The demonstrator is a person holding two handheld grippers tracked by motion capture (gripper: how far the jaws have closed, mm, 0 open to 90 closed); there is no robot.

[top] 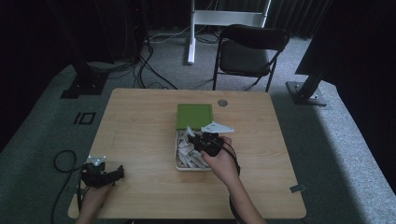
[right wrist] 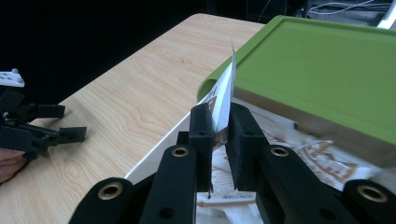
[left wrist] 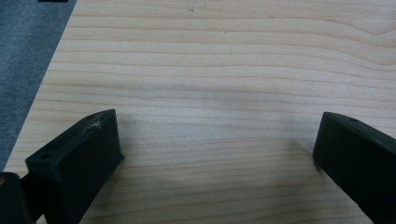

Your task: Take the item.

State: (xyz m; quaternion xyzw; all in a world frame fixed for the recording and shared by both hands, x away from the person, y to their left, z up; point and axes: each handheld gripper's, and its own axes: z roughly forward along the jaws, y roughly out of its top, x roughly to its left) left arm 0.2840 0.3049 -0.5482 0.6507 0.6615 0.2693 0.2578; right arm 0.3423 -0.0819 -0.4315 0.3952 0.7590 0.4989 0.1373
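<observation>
Wooden table (top: 140,140) takes up most of the high view, w/ grey carpet around it and a black folding chair (top: 250,51) beyond the far edge.

Near the table's centre sits a shallow white tray (top: 178,164) full of white paper packets (top: 187,156); a green lid (top: 194,115) lies at the tray's far end, touching or overlapping it. In the right gripper view the lid (right wrist: 322,65) is close, just right of the jaws, w/ printed packets (right wrist: 327,163) lying beneath its near edge.

Right hand (top: 219,161) comes in from the bottom edge and holds the right gripper (top: 204,141) over the tray, grey three-cornered plate on top, jaws pointing toward the tray's left part. In the right gripper view the right gripper (right wrist: 219,128) has its jaws pulled narrow, clamped on a single white packet (right wrist: 225,95) that stands on edge between the pads and sticks up past the tips, above the rest of the pile.

Left hand (top: 93,198) rests at the table's near-left corner, well apart from the tray, holding the left gripper (top: 116,173) low on the wood. In the left gripper view the left gripper (left wrist: 217,140) has jaws spread wide, nothing but bare table betw. them. It's also seen far left in the right gripper view (right wrist: 70,135).
</observation>
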